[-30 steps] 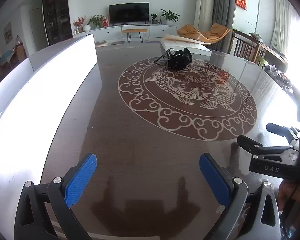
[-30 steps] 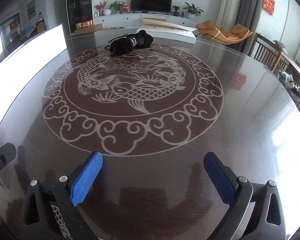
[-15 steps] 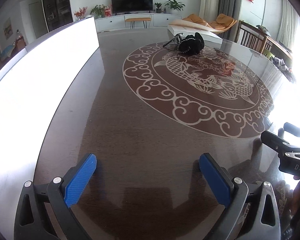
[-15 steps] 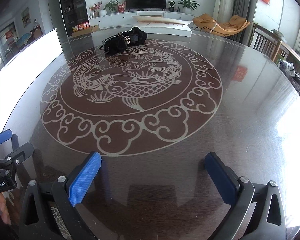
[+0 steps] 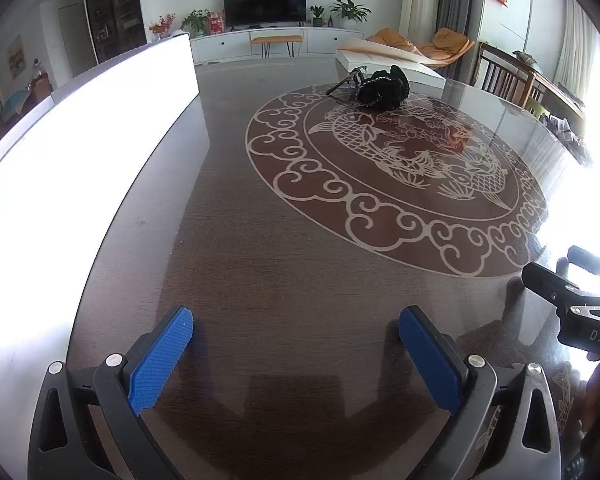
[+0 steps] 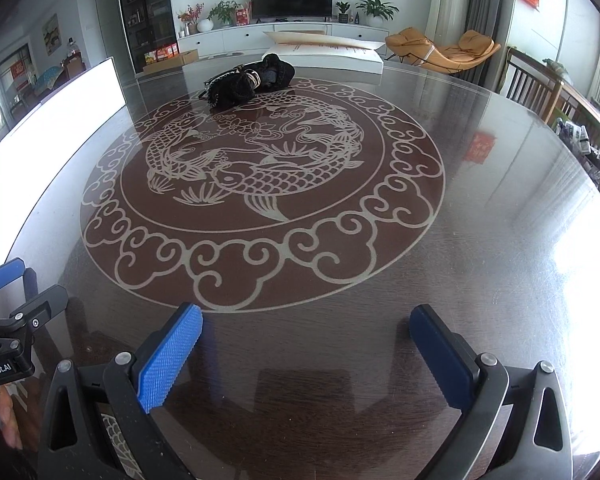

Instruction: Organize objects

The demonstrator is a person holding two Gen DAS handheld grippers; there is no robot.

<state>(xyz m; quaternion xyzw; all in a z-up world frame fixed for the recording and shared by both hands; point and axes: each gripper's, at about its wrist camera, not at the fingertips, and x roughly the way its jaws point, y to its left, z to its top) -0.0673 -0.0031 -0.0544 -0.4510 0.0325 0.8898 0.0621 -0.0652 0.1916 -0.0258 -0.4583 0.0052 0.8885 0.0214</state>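
Note:
A pile of black items point(image 5: 382, 87) with a metal piece lies at the far side of the round dark table point(image 5: 284, 272), on the rim of the fish medallion; it also shows in the right wrist view point(image 6: 252, 80). My left gripper point(image 5: 296, 334) is open and empty above the near table edge. My right gripper point(image 6: 306, 334) is open and empty, also near the front edge. Each gripper shows at the side of the other's view. Both are far from the pile.
A flat white box point(image 6: 324, 50) lies behind the pile at the table's far edge. A large bright white panel point(image 5: 72, 148) runs along the table's left side. Wooden chairs point(image 6: 540, 88) stand at the right. Strong glare covers the right edge.
Both grippers have moved and tilted slightly, so the table pattern and black pile shifted in view. Both stay open and empty.

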